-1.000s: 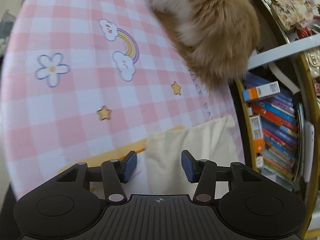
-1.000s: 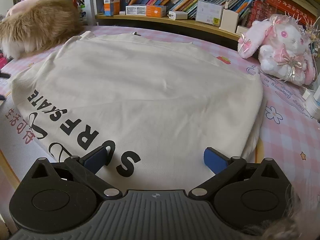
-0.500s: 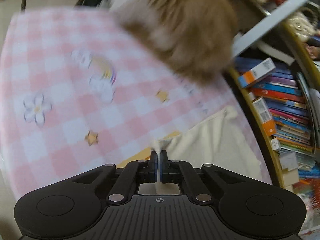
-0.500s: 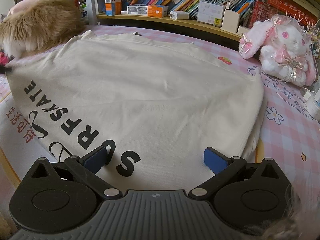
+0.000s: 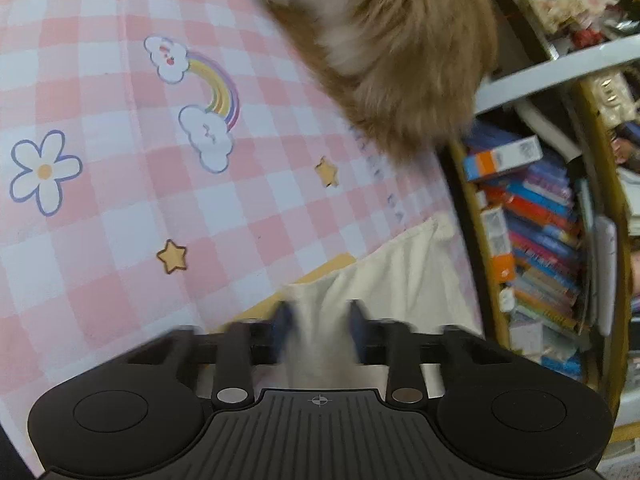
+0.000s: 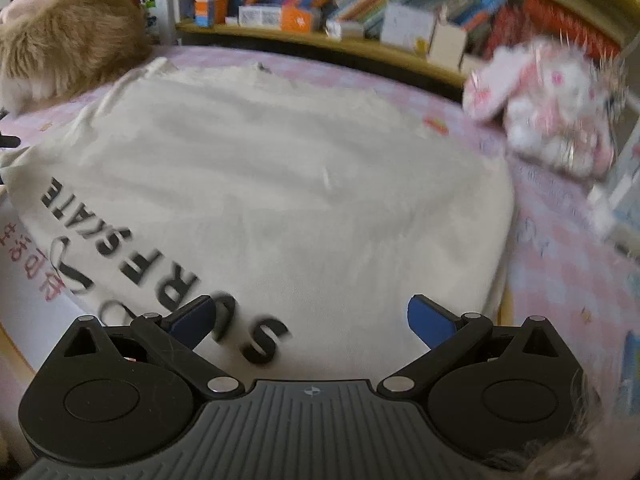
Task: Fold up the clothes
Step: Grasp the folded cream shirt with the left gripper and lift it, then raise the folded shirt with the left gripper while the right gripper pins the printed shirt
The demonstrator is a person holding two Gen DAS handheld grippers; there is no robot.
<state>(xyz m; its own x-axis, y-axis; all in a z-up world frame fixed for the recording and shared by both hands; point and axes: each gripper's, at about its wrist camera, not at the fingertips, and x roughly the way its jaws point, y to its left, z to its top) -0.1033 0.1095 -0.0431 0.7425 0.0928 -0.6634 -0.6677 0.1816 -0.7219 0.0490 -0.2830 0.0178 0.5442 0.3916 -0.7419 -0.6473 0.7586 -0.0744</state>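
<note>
Blurring the left gripper point(image 5: 319, 322) in its own view: fingers smeared by motion, jaws apart, pale cloth of the cream T-shirt point(image 5: 404, 280) rising in the gap between them, actual contact too soft to judge. Ahead and left of those fingers, smooth pink-checked tablecloth point(image 5: 120, 200) printed with a flower, a rainbow between clouds, small gold stars. Ahead and right, shaggy tan plush point(image 5: 400, 52), cut off by the upper edge, kind not identifiable. Far right, bookshelf point(image 5: 540, 220) of tilted bright spines, titles unreadable. Spread wide in the right wrist view, right gripper point(image 6: 312, 320) with blue pads well apart, low over the hem of the same shirt point(image 6: 300, 184), lying flat and matte, lightly creased, directly ahead. Near its left finger, bold black letters reading SURF SKATE, partly hidden behind that finger. Far ahead left, the tan plush point(image 6: 68, 56) again, touching the shirt's far corner. Ahead right, fluffy pink-and-white rabbit toy point(image 6: 552, 120), heavily smeared, just off the shirt's edge. Beyond, book row point(image 6: 360, 4) also blurred.
</note>
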